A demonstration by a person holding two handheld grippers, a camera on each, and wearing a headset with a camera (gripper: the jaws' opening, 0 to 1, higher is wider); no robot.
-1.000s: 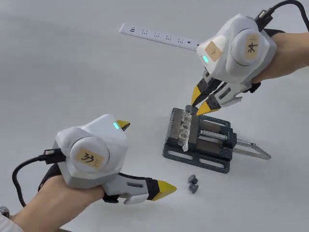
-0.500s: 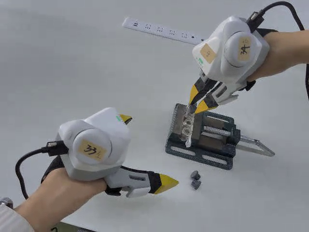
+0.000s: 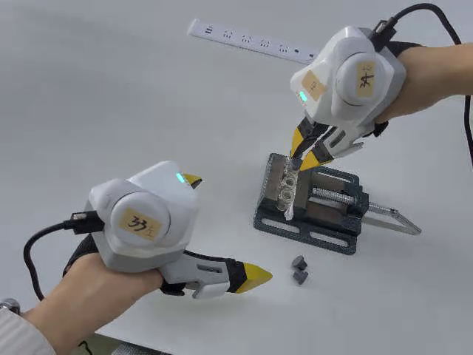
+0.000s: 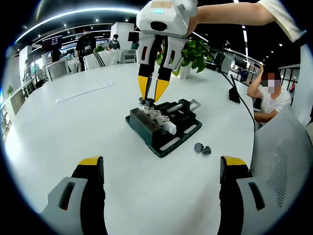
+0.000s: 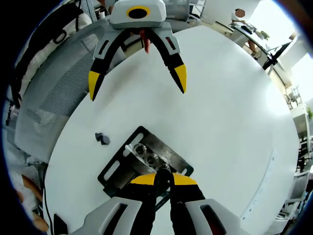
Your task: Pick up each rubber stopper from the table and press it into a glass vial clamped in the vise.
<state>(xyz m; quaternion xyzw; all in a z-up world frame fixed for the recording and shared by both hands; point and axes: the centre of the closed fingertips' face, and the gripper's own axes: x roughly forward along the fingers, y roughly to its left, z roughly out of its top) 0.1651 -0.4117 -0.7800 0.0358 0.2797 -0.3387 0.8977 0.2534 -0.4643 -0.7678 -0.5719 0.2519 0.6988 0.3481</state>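
A dark vise [image 3: 325, 214] clamps a row of glass vials [image 3: 286, 191] mid-table. My right gripper [image 3: 301, 157] points down over the far end of that row, shut on a dark rubber stopper [image 5: 164, 174] that sits at the far vial's mouth; whether it touches cannot be told. Two more stoppers [image 3: 298, 271] lie on the table in front of the vise. My left gripper [image 3: 223, 228] hovers low at the near left, open wide and holding nothing. Its own view shows the vise [image 4: 164, 128], the spare stoppers [image 4: 201, 148] and the right gripper [image 4: 152, 92] above the vials.
A white power strip [image 3: 251, 44] lies at the far side of the white table [image 3: 111, 103]. The vise's screw handle [image 3: 392, 218] sticks out to the right. A mesh chair [image 4: 281, 161] and seated people stand beyond the table edge.
My right gripper has come down and in toward the far vial with the stopper in it. The left gripper has stayed open in about the same place.
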